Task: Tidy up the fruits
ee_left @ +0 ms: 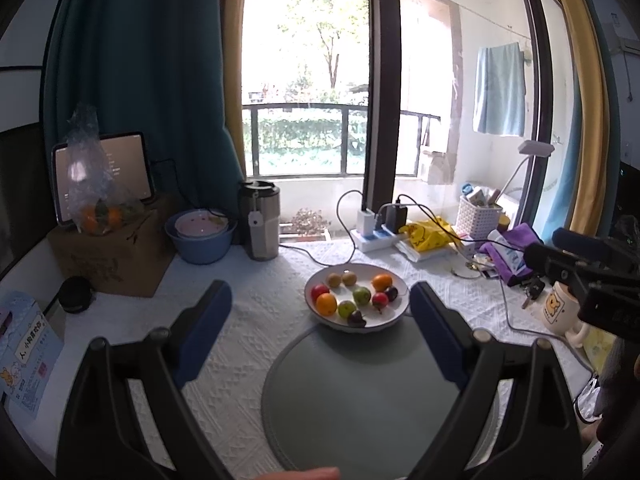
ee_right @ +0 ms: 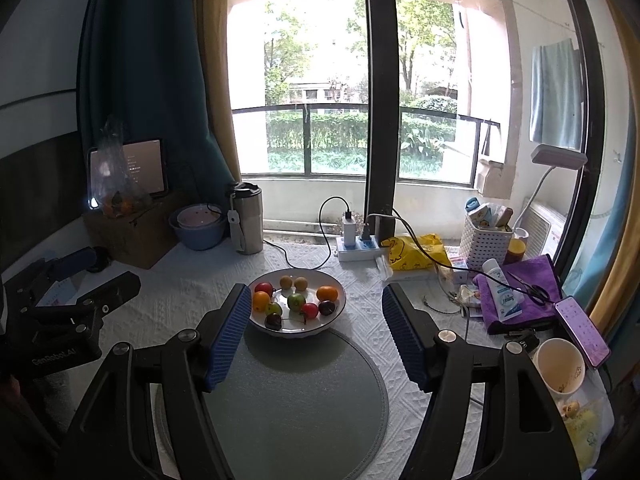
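A white plate (ee_left: 390, 319) (ee_right: 336, 312) holds several small fruits: oranges (ee_left: 326, 304) (ee_right: 261, 301), red apples (ee_left: 320, 291) (ee_right: 310, 310), green apples (ee_left: 361, 295) (ee_right: 296, 301), brown kiwis (ee_left: 349, 279) (ee_right: 286, 281) and dark plums (ee_left: 356, 319) (ee_right: 273, 321). The plate stands at the far edge of a round grey mat (ee_left: 360, 392) (ee_right: 296, 392). My left gripper (ee_left: 320, 300) is open and empty above the mat. My right gripper (ee_right: 316, 300) is open and empty, just short of the plate.
A steel flask (ee_left: 260, 220) and blue bowls (ee_left: 202, 236) stand behind left. A cardboard box (ee_left: 116, 256) carries a tablet and a bag of oranges. A power strip (ee_left: 374, 236), cables, yellow bag (ee_right: 416, 256), purple cloth (ee_right: 520, 292), phone (ee_right: 582, 324) and mug (ee_right: 558, 364) crowd the right.
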Available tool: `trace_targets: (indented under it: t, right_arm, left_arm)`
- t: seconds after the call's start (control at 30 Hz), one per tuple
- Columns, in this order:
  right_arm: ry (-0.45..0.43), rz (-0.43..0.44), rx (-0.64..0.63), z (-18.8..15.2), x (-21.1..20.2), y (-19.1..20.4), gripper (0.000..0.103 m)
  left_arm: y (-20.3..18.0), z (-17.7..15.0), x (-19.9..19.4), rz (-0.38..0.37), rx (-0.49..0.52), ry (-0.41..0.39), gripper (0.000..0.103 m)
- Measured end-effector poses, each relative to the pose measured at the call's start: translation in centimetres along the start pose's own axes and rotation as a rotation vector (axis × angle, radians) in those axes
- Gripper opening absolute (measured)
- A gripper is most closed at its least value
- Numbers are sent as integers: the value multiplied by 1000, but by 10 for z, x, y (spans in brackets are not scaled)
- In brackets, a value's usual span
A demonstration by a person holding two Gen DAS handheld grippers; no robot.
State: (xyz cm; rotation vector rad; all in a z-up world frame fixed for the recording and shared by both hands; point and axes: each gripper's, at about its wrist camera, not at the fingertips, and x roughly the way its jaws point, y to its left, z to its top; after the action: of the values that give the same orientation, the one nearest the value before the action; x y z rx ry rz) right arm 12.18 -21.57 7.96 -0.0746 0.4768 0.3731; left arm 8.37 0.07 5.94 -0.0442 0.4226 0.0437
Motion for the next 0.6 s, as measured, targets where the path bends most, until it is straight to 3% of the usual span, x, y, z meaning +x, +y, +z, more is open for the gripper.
trace_targets:
  t: [0.6]
  right_arm:
    - [15,-2,3,-2,8,-4,71]
  left_arm:
    - [0,-1,3,-11,0,6,91]
